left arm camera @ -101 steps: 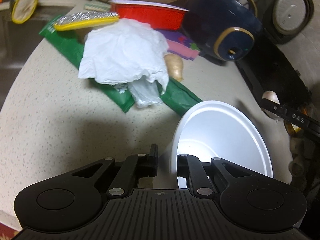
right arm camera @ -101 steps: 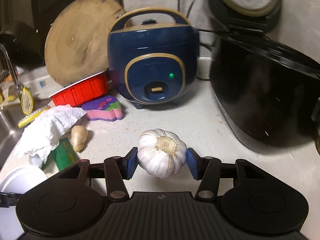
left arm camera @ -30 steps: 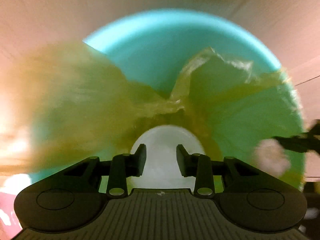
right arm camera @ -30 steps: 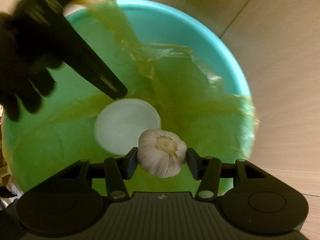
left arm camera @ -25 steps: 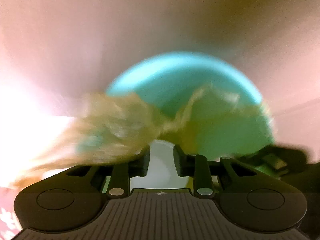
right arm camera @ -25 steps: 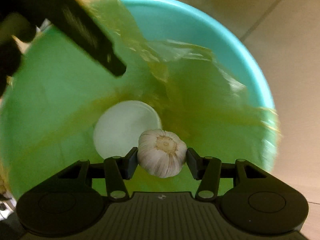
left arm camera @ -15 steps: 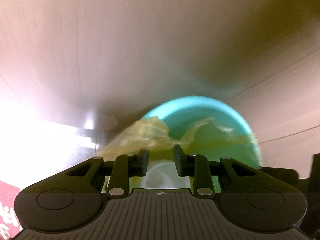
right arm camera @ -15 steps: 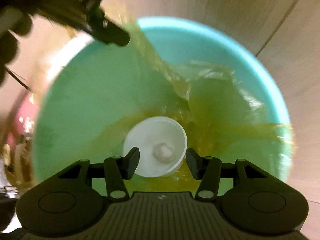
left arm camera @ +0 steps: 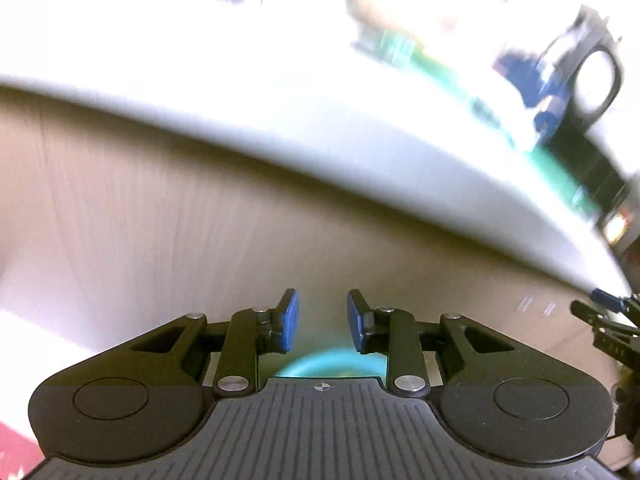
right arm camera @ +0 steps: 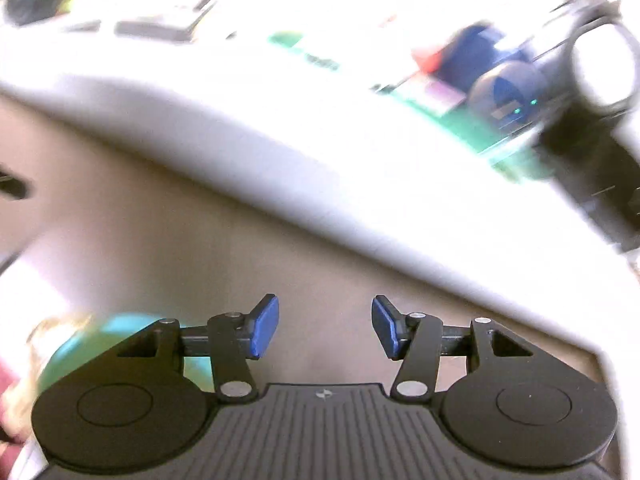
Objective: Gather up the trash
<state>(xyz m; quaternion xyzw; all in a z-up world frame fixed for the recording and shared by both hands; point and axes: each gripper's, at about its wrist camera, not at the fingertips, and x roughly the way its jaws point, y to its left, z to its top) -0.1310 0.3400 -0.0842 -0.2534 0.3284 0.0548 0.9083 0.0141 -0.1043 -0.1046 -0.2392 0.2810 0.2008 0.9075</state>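
Both your grippers are empty. Your left gripper [left arm camera: 319, 322] has its jaws apart with nothing between them; they have just been closing a little. Below and behind those jaws a sliver of the teal bin [left arm camera: 332, 364] shows. Your right gripper [right arm camera: 325, 327] also stands with jaws apart and bare. In its view the bin [right arm camera: 120, 328], lined with a yellowish bag [right arm camera: 52, 328], sits low on the left, behind the left jaw. Above both, the white worktop [right arm camera: 360, 184] edge runs across, blurred, with a blue cooker [right arm camera: 504, 88] and green wrapper [right arm camera: 440, 112] on it.
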